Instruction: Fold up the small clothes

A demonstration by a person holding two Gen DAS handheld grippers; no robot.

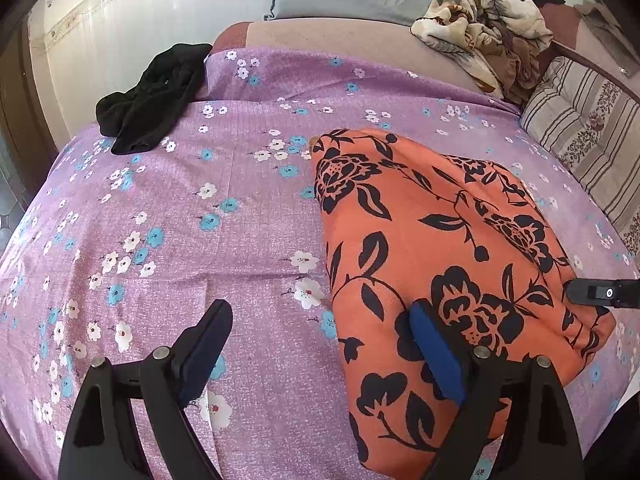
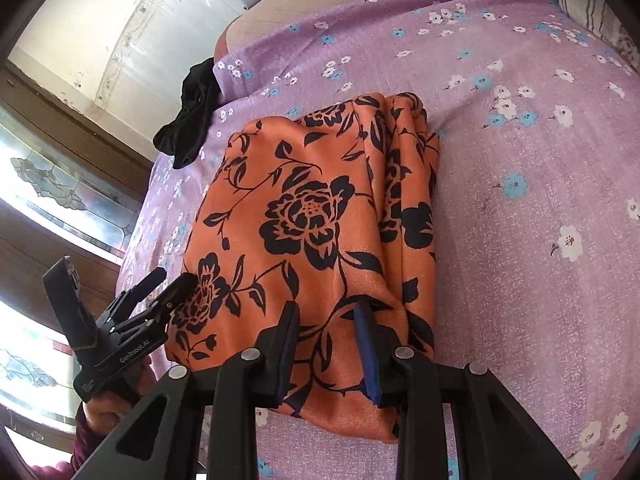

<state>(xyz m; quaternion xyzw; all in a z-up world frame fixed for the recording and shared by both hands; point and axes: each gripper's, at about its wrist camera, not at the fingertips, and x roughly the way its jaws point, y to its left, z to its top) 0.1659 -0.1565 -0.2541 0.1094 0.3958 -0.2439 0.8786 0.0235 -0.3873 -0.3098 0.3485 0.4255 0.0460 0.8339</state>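
Right claw (image 2: 326,344) over folded orange garment (image 2: 320,220), grip on cloth unclear.

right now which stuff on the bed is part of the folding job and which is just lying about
In the job:
- orange floral garment, folded on the bedsheet
- right claw, part closed over its near edge
- left claw, open at its side

Lying about:
- black garment at the bed's far edge, maybe next
- cream floral clothes pile
- striped cushion
- purple flowered bedsheet
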